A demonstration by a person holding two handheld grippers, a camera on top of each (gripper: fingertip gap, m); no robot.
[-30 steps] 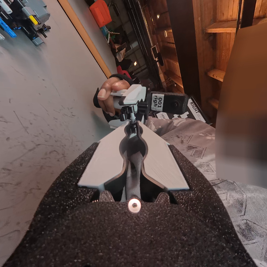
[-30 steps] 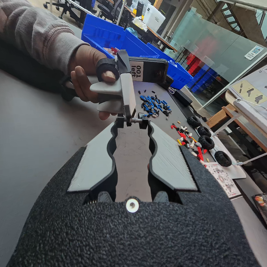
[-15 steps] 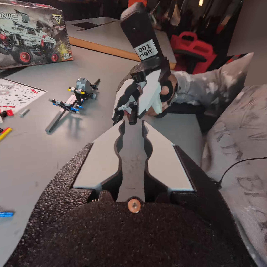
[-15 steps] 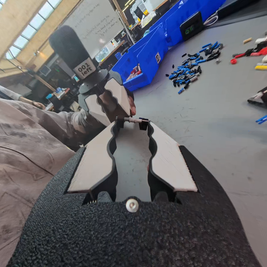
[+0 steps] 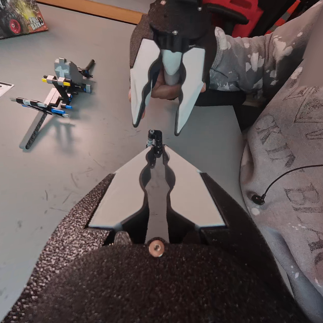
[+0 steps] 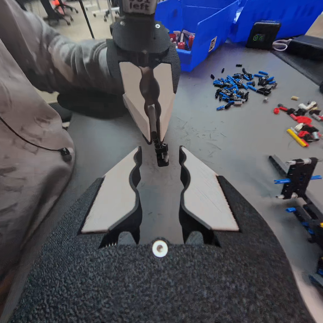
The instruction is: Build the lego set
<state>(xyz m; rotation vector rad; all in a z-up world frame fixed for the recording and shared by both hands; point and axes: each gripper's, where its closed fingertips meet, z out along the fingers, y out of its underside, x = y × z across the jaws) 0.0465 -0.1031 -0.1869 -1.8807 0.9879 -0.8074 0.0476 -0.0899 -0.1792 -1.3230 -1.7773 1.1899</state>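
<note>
Half a second ago your right tongs (image 6: 160, 148) gripped the small black piece (image 5: 156, 142) across its ends while the left stood apart; now the piece sits clamped in your left tongs (image 5: 156, 148), and the right ones are spread wide, facing it from just beyond its free end. Both views have also swung round to look down on the counter (image 5: 87, 157).

You seem to be mid hand-over or regrip, with much of the build ahead. The grip on the black beam is near the very tips of the left tongs, so keep the squeeze steady and do not twist. If the right tongs return, bring them in square to the free end, where the pale grey pin (image 6: 165, 155) sits, and close only once both pads flank it evenly.

The counter is matt grey and finely scratched. The blue bins (image 6: 201, 40) are smooth, thin-walled plastic. The half-built frame (image 5: 59, 90) is a lattice of holed black beams with grey blocks and blue and yellow pins, resting on a long ribbed grey beam. The tongs' pads are flat and pale with wavy black inner edges, set in grainy black bodies. The pile of pins (image 6: 244, 85) is short blue and black cylinders, likely to roll. The held piece is a short holed black beam carrying a light pin.
</note>
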